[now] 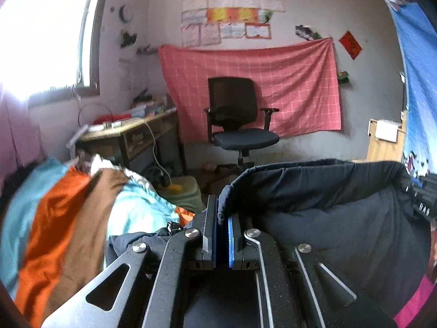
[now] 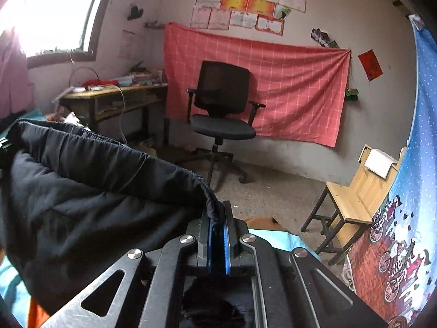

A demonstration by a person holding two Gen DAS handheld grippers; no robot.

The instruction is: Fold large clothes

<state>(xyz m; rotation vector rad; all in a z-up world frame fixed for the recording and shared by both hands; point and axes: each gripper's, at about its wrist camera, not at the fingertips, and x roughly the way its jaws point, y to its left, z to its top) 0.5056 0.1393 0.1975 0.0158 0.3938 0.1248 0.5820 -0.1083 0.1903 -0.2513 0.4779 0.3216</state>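
Observation:
A large dark navy padded garment [image 1: 341, 205] hangs stretched between my two grippers, lifted off the bed. My left gripper [image 1: 221, 213] is shut on one corner of its hem; the cloth runs off to the right toward my right gripper, seen at the right edge [image 1: 424, 199]. In the right wrist view my right gripper [image 2: 218, 218] is shut on the other corner, with the garment [image 2: 95, 191] sagging to the left. The gathered hem edge shows along the top [image 2: 136, 150].
A striped teal, orange and brown blanket [image 1: 68, 218] covers the bed at left. A black office chair [image 2: 221, 109] stands before a pink checked cloth on the wall. A cluttered desk [image 2: 114, 93] is under the window. A wooden chair [image 2: 352, 199] and blue printed curtain [image 2: 404, 218] are right.

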